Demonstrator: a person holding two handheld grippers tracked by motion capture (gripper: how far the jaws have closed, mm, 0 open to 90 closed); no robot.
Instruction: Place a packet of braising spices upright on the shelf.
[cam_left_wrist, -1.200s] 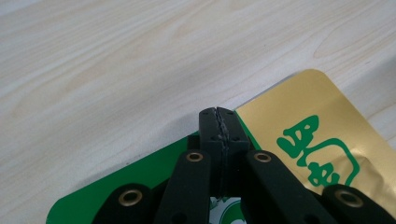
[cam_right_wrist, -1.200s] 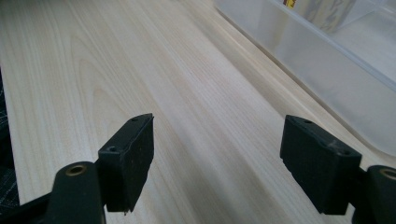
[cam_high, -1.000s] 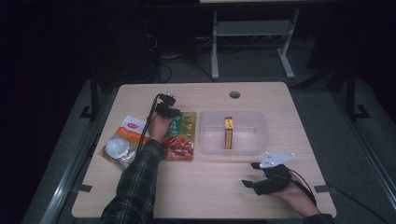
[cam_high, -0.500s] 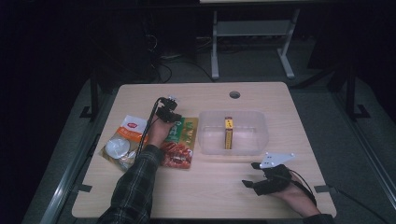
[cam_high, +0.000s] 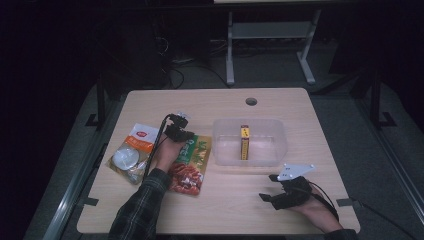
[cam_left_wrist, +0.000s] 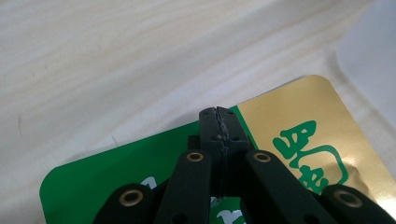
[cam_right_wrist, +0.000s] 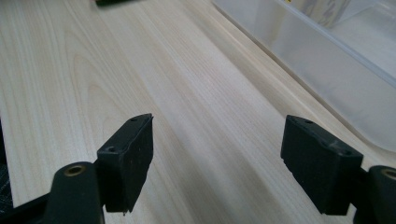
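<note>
My left gripper (cam_high: 180, 125) hovers over the far end of a green-and-gold packet (cam_high: 199, 150), left of the middle of the table. In the left gripper view its jaws (cam_left_wrist: 218, 117) are pressed together just above the packet (cam_left_wrist: 299, 121), and I see nothing between the pads. A clear plastic container (cam_high: 225, 150) stands to the right of the packet with a yellow box (cam_high: 244, 142) upright inside it. My right gripper (cam_high: 270, 196) rests near the front right edge, its jaws (cam_right_wrist: 217, 135) wide open over bare wood beside the container's wall (cam_right_wrist: 336, 70).
A red packet (cam_high: 186, 177) lies against the near end of the green one. An orange-and-white packet (cam_high: 142, 135) and a clear bag with a white round item (cam_high: 125, 159) lie at the left. The table has a cable hole (cam_high: 251, 101) at the back.
My left gripper has drawn back toward the person, from beyond the green packet's far end to over it. The right gripper has stayed where it was.
</note>
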